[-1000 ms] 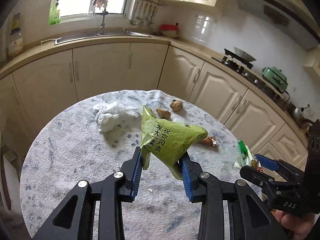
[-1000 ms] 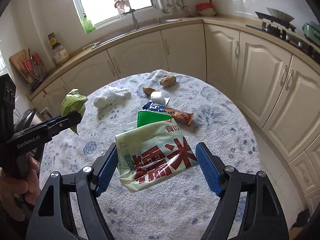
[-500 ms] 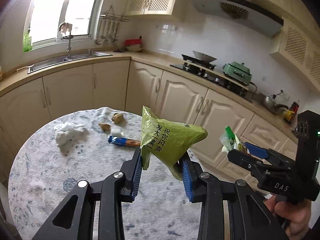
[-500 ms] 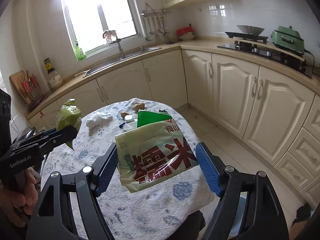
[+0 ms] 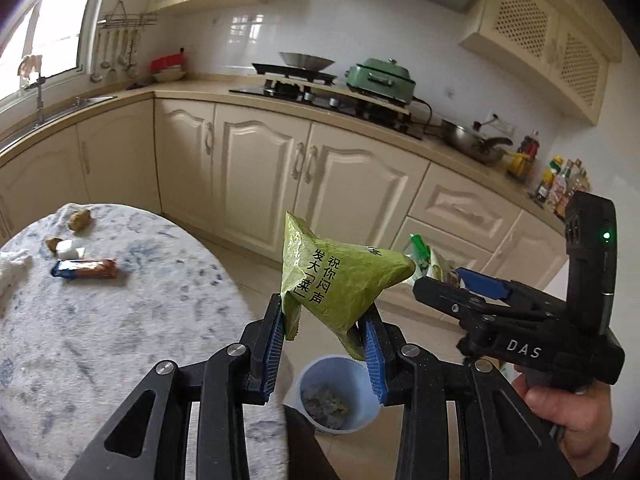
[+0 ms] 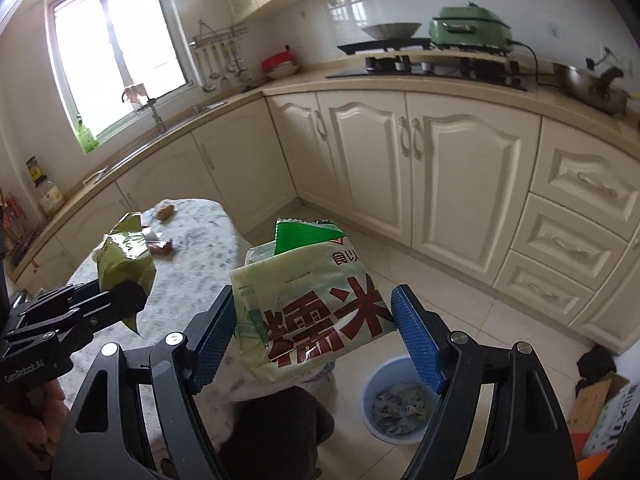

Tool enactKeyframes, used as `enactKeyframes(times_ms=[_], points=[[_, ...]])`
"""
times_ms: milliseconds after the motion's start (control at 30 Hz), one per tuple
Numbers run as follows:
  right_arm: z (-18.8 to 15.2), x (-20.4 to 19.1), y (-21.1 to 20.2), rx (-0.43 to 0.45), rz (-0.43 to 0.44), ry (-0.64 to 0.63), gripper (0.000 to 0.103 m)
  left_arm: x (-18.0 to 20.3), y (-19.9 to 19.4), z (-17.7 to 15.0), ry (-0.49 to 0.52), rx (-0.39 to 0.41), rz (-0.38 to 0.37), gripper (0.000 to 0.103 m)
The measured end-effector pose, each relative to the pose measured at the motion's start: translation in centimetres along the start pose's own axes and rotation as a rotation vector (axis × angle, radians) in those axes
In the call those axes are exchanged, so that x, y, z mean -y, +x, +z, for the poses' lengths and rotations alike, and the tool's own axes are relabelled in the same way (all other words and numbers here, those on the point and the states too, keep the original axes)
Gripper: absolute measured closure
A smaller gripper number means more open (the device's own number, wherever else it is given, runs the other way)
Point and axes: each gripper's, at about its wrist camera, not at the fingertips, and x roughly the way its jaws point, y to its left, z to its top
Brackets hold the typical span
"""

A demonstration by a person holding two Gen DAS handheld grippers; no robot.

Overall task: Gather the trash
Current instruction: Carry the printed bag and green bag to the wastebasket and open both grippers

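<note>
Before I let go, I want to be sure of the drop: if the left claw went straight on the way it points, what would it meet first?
Probably the blue trash bin on the floor, just past the left claw, which holds the green wrapper. Depth is unclear; it may meet floor tiles beyond.

A home kitchen: cream cabinets [image 5: 256, 168], hob [image 6: 432, 68], sink [image 5: 60, 108].

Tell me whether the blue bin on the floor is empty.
Not empty. The blue bin stands upright and open on the floor tiles, with a layer of crumpled scraps covering its bottom.
</note>
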Motion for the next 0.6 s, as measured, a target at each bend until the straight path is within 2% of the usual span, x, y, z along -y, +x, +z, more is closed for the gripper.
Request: enactKeyframes(times_ms=[267, 500, 600], points=[[-4.8, 9.1, 4.2, -0.123, -0.085, 0.153, 0.025, 3.7, 10.6, -0.7, 0.056, -0.187, -0.073, 0.070], [-8.2, 14.2, 8.4, -0.229, -0.108, 0.255, 0.025, 5.2, 19.9, -0.6, 0.067, -0.348, -0.092, 0.069], [-9.2, 15.7, 10.0, -0.259, -0.116, 0.280, 0.025, 5.8, 23.3, -0.6, 0.079, -0.400, -0.077, 0.069]])
